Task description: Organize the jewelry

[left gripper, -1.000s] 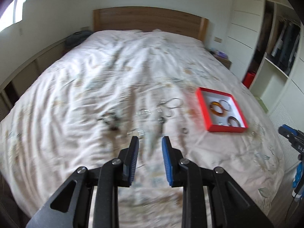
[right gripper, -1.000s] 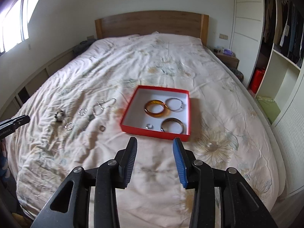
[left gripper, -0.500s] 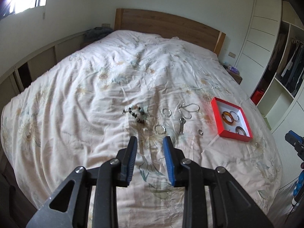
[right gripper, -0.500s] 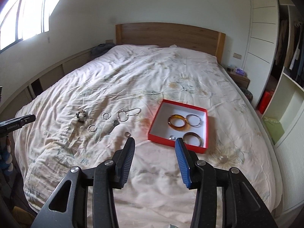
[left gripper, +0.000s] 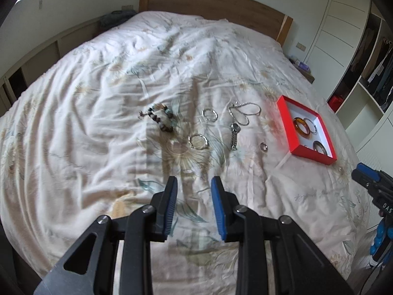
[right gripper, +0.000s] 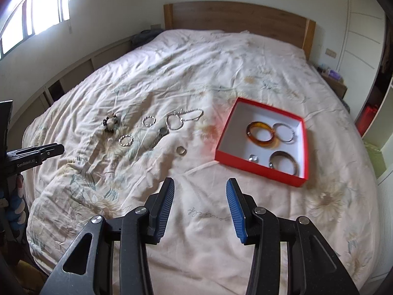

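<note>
Red square cardboard tray [right gripper: 260, 169] holds amber bangle [right gripper: 260, 134]; left gripper [left gripper: 194, 184] and right gripper [right gripper: 200, 184] jaws parted, empty, above floral bedspread [right gripper: 208, 78].

one red box [right gripper: 260, 169], three bangles [right gripper: 260, 134] and one ring [right gripper: 253, 157] inside.

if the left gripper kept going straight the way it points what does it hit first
Probably bare bedspread just ahead of the open left gripper; the twisted silver ring lies further along that line, though depth is unclear.
</note>
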Motion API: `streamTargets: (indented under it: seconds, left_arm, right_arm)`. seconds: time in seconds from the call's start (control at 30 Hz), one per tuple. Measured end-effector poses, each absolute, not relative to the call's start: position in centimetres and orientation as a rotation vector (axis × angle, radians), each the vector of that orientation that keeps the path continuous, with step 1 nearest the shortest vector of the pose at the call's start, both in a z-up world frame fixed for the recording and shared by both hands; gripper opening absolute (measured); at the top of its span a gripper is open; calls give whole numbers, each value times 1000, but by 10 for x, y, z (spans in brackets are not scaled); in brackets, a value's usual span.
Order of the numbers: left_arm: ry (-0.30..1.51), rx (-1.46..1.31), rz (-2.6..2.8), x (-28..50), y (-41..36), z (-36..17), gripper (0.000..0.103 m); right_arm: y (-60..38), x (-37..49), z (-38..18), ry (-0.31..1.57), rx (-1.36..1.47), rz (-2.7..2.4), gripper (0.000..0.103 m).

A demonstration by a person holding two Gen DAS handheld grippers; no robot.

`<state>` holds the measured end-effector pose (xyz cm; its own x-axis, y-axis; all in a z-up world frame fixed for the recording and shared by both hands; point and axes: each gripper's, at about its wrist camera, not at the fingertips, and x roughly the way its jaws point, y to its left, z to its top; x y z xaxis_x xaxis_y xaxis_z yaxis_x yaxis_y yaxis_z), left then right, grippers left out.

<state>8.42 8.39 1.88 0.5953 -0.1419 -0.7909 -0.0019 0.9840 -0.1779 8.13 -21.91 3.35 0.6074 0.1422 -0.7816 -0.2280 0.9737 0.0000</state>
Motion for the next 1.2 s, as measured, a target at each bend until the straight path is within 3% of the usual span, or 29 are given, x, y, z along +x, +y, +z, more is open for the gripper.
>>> streamTargets:
  seconds: [0.5, 1.2]
  left_arm:
    - [1027, -171, -95, 144, 77, -35, 27]
    - [1116, -111, -123, 240, 50, -95, 28]
  right_arm:
    - [-199, 152, -39, 1036, -108, 303, 44]
    - [-160, 236, -93, 1088, -138, 388, 44]
